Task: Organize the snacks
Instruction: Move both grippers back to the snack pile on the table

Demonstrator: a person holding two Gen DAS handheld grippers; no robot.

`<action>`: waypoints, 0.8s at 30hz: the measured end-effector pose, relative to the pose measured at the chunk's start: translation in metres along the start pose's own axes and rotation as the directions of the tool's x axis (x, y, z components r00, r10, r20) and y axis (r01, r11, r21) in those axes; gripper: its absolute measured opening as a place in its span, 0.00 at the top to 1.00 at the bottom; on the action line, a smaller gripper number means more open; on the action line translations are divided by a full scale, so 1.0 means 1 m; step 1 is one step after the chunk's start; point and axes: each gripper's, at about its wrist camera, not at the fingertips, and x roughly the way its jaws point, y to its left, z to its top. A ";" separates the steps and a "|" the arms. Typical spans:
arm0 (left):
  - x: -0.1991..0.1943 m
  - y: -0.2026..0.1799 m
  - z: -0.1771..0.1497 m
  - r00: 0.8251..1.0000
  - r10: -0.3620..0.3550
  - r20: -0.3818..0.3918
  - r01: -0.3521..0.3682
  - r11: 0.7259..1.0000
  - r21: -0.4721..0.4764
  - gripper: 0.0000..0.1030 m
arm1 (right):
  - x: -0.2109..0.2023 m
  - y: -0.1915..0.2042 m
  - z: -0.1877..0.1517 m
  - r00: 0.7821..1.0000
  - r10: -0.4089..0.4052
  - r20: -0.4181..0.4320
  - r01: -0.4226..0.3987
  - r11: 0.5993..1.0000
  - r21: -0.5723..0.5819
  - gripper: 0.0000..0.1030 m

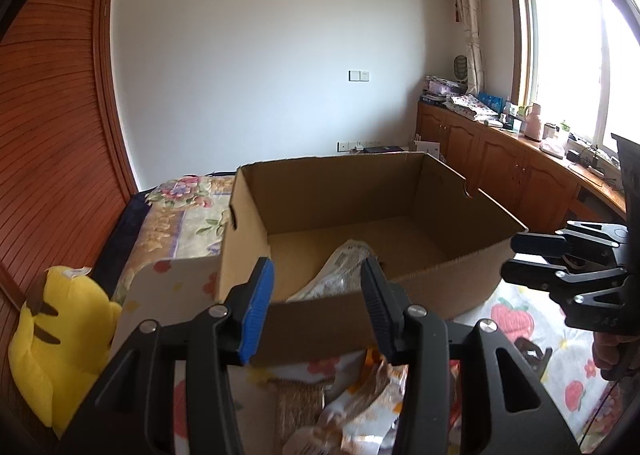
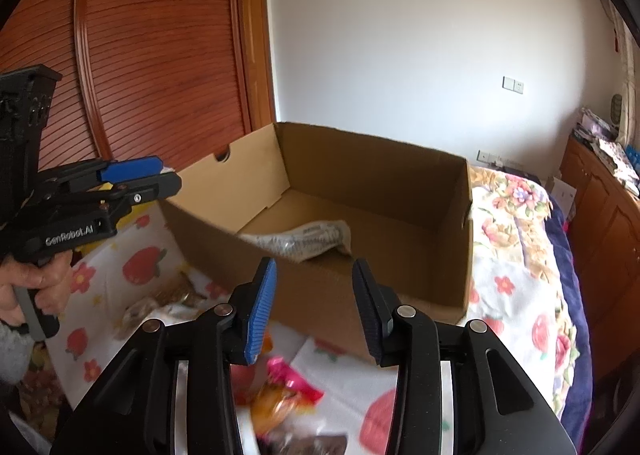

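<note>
An open cardboard box (image 1: 452, 273) stands on the bed; it also shows in the right wrist view (image 2: 456, 247). One clear printed snack bag (image 1: 340, 271) lies inside it, also seen from the right wrist (image 2: 304, 241). My left gripper (image 1: 318, 301) is open and empty above the box's near wall. My right gripper (image 2: 314, 305) is open and empty above the box's near edge; it shows at the right of the left wrist view (image 1: 516, 255). Loose snack packets (image 1: 360, 403) lie on the sheet before the box, among them pink and orange ones (image 2: 280, 387).
The bed has a strawberry-print sheet (image 2: 132, 267). A yellow plush toy (image 1: 52, 335) sits at the left. A wooden wardrobe (image 2: 152, 47) stands behind the box. A low cabinet (image 1: 500, 159) with clutter runs under the window.
</note>
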 end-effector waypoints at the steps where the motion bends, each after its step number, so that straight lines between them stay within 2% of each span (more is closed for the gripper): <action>1: -0.003 0.001 -0.003 1.000 0.001 -0.003 -0.001 1.000 0.002 0.56 | -0.004 0.002 -0.003 1.000 0.001 -0.004 -0.001 1.000 0.001 0.61; 9: -0.018 0.001 -0.036 0.999 -0.003 -0.037 0.004 1.000 0.002 0.55 | -0.021 0.021 -0.032 0.999 0.012 -0.044 -0.011 1.000 0.013 0.60; 18: -0.016 -0.012 -0.082 0.993 -0.042 -0.106 0.041 0.999 -0.014 0.55 | -0.019 0.036 -0.078 0.993 0.045 -0.113 -0.039 0.998 0.056 0.56; 24: -0.018 -0.017 -0.098 0.991 -0.040 -0.131 0.039 0.999 -0.009 0.55 | -0.012 0.047 -0.095 0.988 0.062 -0.139 -0.053 0.997 0.061 0.53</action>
